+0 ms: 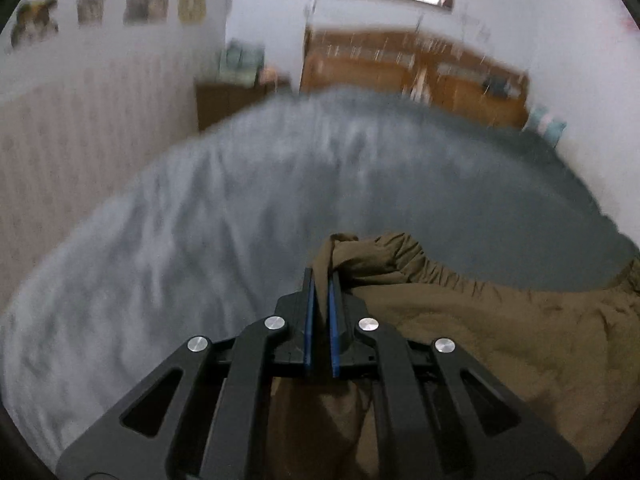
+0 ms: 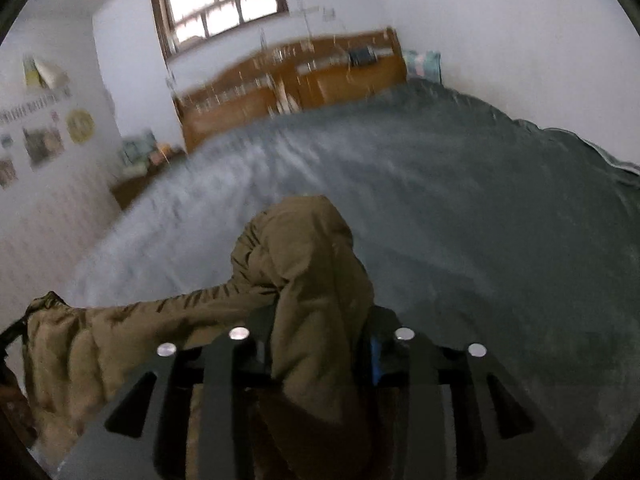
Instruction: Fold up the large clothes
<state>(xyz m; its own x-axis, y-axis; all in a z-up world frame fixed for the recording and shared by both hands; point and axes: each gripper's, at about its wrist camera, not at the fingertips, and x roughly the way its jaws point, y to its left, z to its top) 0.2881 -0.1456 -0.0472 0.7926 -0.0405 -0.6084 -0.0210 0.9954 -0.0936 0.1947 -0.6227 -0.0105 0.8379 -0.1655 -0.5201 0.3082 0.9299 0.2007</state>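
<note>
- Fabric of the olive-brown garment (image 1: 500,340) looks soft and puffy, quilted or padded like a coat; I judge it limp and bulky rather than heavy, likely to sag and slide wherever it is unsupported.
- It lies at the near edge of the bed (image 1: 200,220), spread over the grey-blue cover, with most of its body trailing below both cameras.
- Left hand-held gripper (image 1: 321,280) is clamped narrowly on a thin pinch of the garment's edge, cloth sticking up between its blue pads.
- Right hand-held gripper (image 2: 320,344) has a thick hump of the same garment (image 2: 304,264) bunched between its jaws; they stand partly apart, and the cloth covers the pads so well that I cannot tell whether they press on it.
- Best holds, in my judgement, are seams, hems or corners, where layers are firm; a pinch of the slick-looking shell alone could slip out.
- Both views are smeared by motion blur, so the bed's surface, the wooden headboard (image 1: 420,68) and the wall pictures show little detail.
- Which part of the garment each gripper has (sleeve, hem, hood) cannot be made out.
- Lower garment is cut off by the frame and the gripper bodies; no person's hand shows.
</note>
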